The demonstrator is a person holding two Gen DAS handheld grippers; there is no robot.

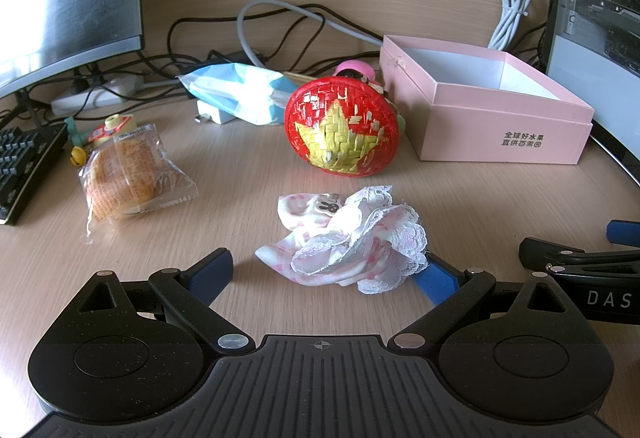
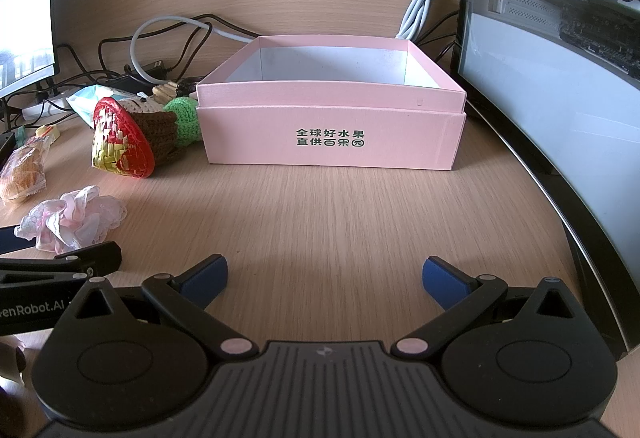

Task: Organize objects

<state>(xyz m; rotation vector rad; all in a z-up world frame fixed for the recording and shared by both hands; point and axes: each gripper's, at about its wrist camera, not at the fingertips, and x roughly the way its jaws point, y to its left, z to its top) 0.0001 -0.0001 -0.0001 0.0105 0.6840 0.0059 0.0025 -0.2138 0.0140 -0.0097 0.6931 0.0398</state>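
— Pink, open-topped cardboard box (image 2: 332,142) sits at the back of our pale wooden desk (image 2: 340,222); our right gripper (image 2: 326,278) faces it, jaws spread wide, nothing between.

— Our left gripper (image 1: 330,272), equally wide, brackets the crumpled pink-and-white lace cloth (image 1: 344,238), ungripped, near the red woven ball with a yellow star (image 1: 340,126).

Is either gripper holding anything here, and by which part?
Nothing is held. The left gripper is open around the lace cloth; the right gripper is open over bare desk.
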